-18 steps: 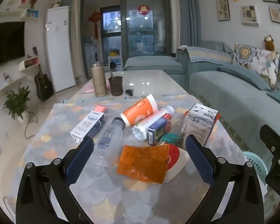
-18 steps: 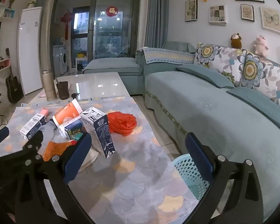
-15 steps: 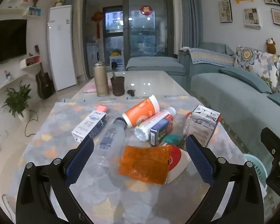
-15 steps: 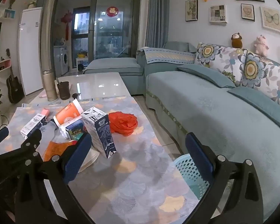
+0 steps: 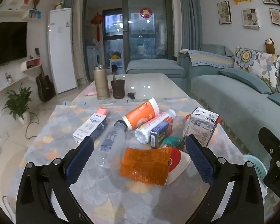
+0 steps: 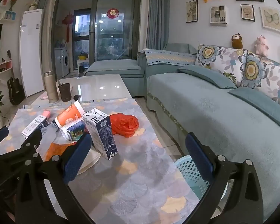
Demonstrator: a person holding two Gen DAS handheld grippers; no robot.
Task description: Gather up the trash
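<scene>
Trash lies clustered on the patterned cloth covering the surface: an orange wrapper at the near edge of the pile, resting partly on a white-and-red paper plate. At its 10 o'clock lies a clear plastic bottle, and at that bottle's 10 o'clock a white-and-blue box. At the wrapper's 12 o'clock an orange cup lies on its side against a white tube and a small blue box. An upright milk carton stands at the wrapper's 2 o'clock, with a crumpled red plastic bag just beside it. The left gripper hovers over the wrapper, jaws spread wide, touching nothing. The right gripper also has its jaws wide apart and empty, above bare cloth, with a light blue basket on the floor at its 4 o'clock
</scene>
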